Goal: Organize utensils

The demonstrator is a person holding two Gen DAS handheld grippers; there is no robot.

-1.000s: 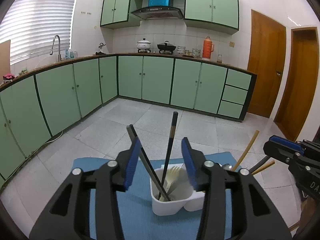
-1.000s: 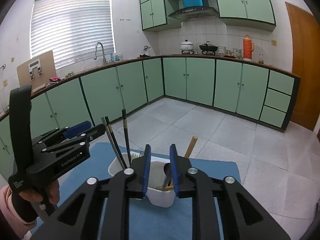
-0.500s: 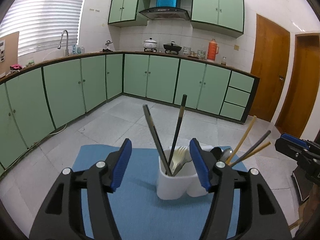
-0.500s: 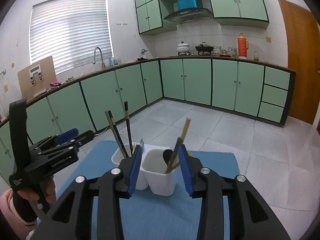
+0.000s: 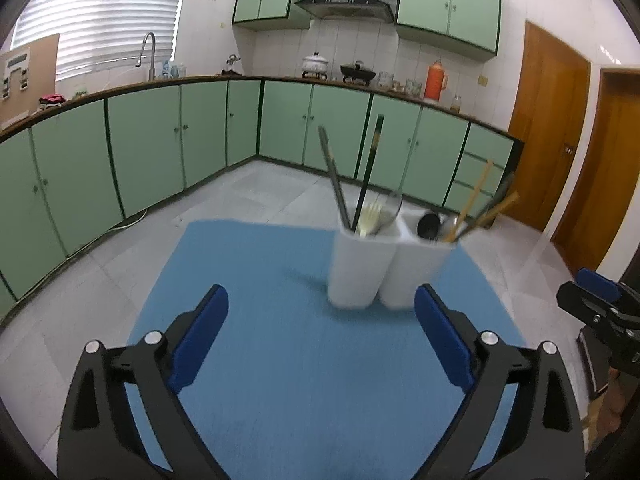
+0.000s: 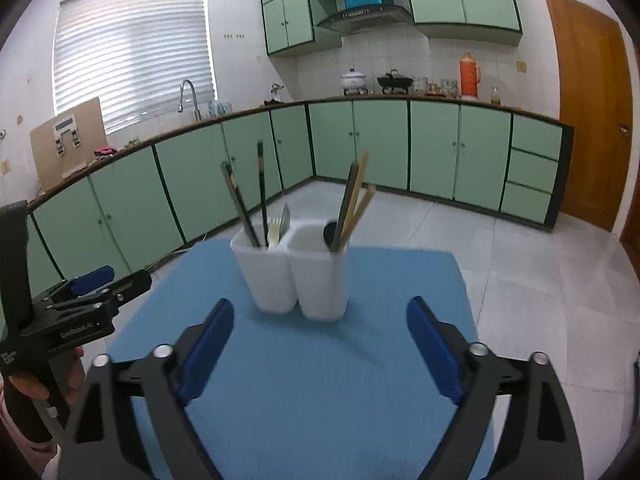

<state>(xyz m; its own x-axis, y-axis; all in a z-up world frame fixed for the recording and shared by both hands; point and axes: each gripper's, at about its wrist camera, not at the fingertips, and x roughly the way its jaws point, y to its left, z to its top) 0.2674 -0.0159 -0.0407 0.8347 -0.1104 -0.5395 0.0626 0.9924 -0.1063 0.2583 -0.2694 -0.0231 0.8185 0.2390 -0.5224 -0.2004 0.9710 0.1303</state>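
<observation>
A white two-compartment utensil holder (image 5: 384,268) (image 6: 296,276) stands upright on a blue mat (image 5: 320,360) (image 6: 304,380). Its left compartment holds two dark chopsticks (image 5: 370,168) (image 6: 262,192), a pale fork (image 6: 274,232) and a spoon. Its right compartment holds wooden chopsticks (image 5: 476,204) (image 6: 356,204) and a dark ladle (image 6: 330,232). My left gripper (image 5: 320,336) is open and empty, pulled back from the holder. My right gripper (image 6: 320,344) is open and empty, also back from the holder. Each gripper shows at the edge of the other's view (image 5: 592,304) (image 6: 92,292).
The mat lies on a small table above a grey tiled floor (image 6: 520,248). Green cabinets (image 5: 180,148) run along the far walls, with a sink tap (image 6: 188,92) and pots on the counter. Wooden doors (image 5: 548,128) stand at the right.
Both grippers have opened wide and drawn back and up from the holder. The wooden chopsticks now stand in the right compartment.
</observation>
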